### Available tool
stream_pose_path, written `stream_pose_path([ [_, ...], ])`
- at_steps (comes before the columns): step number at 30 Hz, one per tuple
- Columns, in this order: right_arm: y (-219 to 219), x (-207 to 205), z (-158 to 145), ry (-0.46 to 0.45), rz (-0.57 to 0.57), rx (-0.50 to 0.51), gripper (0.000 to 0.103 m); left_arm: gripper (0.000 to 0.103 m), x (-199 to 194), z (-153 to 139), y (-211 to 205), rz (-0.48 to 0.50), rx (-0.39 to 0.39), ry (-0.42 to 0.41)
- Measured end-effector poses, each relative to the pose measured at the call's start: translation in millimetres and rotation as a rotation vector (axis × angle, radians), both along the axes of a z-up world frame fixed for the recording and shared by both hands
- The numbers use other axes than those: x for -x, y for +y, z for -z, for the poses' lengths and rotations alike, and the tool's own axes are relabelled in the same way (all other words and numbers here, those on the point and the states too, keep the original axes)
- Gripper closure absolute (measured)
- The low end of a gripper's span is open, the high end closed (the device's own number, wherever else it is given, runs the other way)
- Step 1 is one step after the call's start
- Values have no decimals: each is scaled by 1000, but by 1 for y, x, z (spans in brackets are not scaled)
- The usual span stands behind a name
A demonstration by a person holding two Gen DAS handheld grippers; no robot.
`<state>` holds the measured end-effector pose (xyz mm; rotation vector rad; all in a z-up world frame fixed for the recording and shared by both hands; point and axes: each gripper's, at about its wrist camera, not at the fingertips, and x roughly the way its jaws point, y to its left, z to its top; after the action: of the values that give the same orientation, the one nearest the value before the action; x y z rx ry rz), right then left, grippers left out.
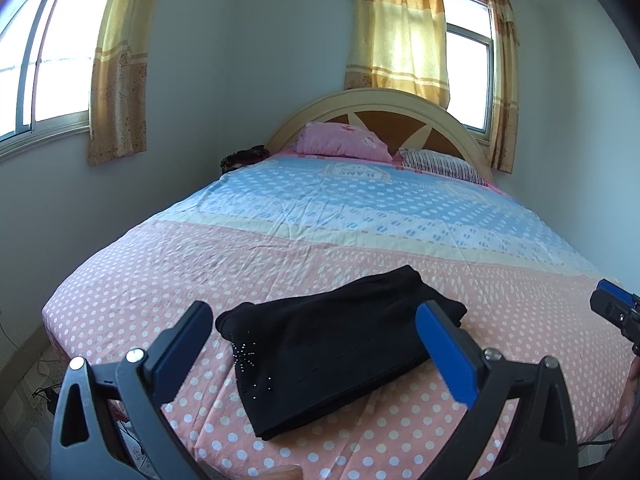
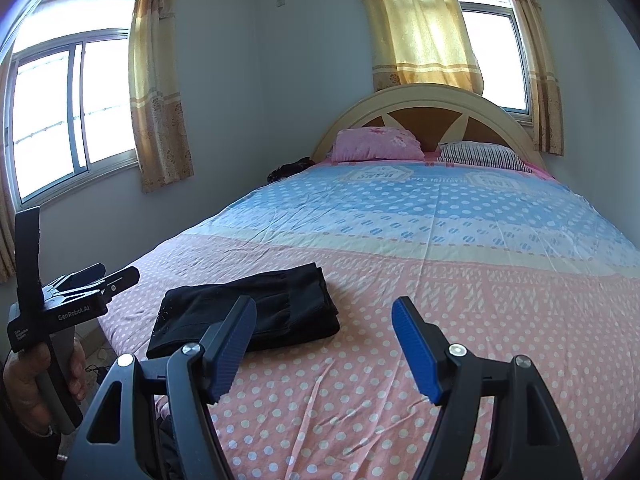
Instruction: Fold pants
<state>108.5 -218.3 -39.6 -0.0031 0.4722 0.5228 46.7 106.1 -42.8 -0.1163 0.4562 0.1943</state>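
Note:
Black pants (image 1: pixel 332 348) lie folded into a compact rectangle on the pink dotted part of the bed sheet (image 1: pixel 280 252), near the foot of the bed. They also show in the right wrist view (image 2: pixel 248 312), left of centre. My left gripper (image 1: pixel 316 320) is open and empty, held just above and in front of the pants, its fingers either side of them in view. My right gripper (image 2: pixel 324 320) is open and empty, to the right of the pants over bare sheet (image 2: pixel 440 272). The left gripper's body (image 2: pixel 60 304) shows at the left edge of the right wrist view.
A pink pillow (image 1: pixel 344 142) and a striped pillow (image 1: pixel 440 164) lie by the curved headboard (image 1: pixel 384 104). A dark object (image 1: pixel 242 156) sits beside the bed's far left corner. Curtained windows are behind and to the left. Cables lie on the floor (image 1: pixel 40 392).

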Motion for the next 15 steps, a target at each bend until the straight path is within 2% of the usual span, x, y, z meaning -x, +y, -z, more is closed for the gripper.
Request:
stream_pose_path([
  [15,4,0,6,16,5,15,32,0,2,5,-2,-43,-34,1],
])
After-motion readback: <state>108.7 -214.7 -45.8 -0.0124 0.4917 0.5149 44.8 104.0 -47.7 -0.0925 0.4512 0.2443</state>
